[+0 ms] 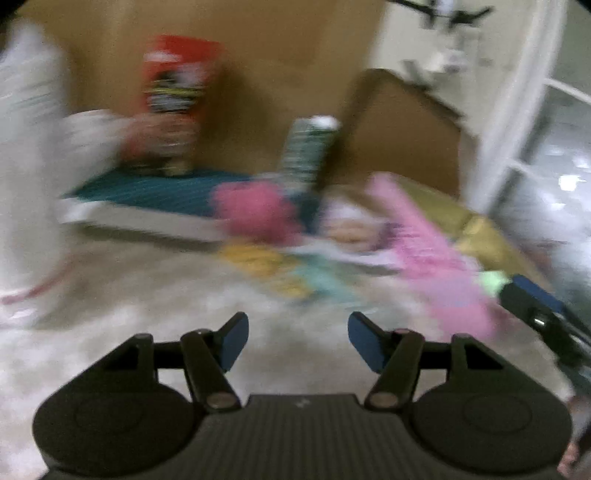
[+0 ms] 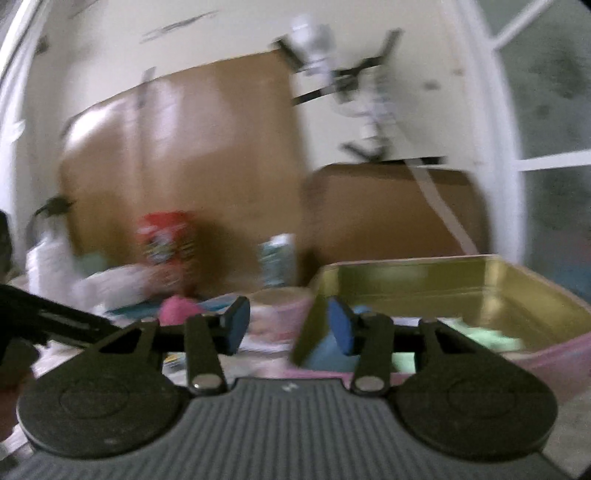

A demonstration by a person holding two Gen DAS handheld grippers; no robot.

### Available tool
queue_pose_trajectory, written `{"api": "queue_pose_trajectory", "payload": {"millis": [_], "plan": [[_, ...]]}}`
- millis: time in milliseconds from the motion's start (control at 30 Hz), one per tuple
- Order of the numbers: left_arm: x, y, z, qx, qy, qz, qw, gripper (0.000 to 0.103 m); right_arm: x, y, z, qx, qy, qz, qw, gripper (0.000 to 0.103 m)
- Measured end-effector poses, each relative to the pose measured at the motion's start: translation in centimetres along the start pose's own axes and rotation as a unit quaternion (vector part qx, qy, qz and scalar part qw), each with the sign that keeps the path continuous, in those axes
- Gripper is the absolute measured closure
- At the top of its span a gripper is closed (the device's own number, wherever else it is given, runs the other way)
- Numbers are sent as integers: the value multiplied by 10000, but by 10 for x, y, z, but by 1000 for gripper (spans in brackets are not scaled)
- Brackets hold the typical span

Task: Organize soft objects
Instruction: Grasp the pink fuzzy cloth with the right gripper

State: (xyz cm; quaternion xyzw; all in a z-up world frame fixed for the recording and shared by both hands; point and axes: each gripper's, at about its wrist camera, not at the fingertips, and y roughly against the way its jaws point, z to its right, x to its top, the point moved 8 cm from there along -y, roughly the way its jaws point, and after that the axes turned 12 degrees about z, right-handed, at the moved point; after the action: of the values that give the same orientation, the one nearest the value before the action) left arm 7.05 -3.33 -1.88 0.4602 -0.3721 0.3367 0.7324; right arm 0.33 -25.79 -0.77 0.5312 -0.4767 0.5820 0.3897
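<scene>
Both grippers hang released and empty over a pale fuzzy carpet [image 1: 147, 295]: the left gripper [image 1: 297, 341] faces a blurred pink plush toy [image 1: 255, 214] left of the pink-edged, gold-lined box [image 2: 424, 280], the right gripper [image 2: 288, 325] beside its near corner. Best approach, probably: slow down, centre jaws on the plush, then close.

**A Room in a Home**

It looked like a room in a home; soft toys lay on a pale floor [image 1: 147, 302]; big brown cardboard [image 2: 192, 155] leaned on a cream wall [image 2: 236, 33]; a white-framed glass door [image 2: 546, 162] stood at the right.
</scene>
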Motion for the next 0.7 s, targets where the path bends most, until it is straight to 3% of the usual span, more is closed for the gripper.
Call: {"api": "queue_pose_trajectory", "payload": {"millis": [100, 167, 267, 433, 600, 700], "plan": [[-4, 6, -35, 530, -197, 97, 9984, 42, -18, -17, -32, 454, -76, -530, 9975, 55], [-5, 12, -48, 646, -311, 270, 9971, 42, -29, -30, -48, 634, -102, -849, 9943, 55], [-6, 17, -51, 549, -231, 432, 9973, 40, -37, -53, -66, 796, -89, -1125, 9904, 55], [-2, 27, -48, 398, -212, 771, 9960, 40, -31, -103, -81, 770, -330, -1232, 9888, 54], [3, 31, -55, 322, 131, 929, 9951, 40, -36, -159, -91, 576, -492, -1446, 9866, 38], [3, 31, -57, 285, 194, 966, 9947, 40, -45, -183, -98, 514, -630, -1640, 9831, 37]]}}
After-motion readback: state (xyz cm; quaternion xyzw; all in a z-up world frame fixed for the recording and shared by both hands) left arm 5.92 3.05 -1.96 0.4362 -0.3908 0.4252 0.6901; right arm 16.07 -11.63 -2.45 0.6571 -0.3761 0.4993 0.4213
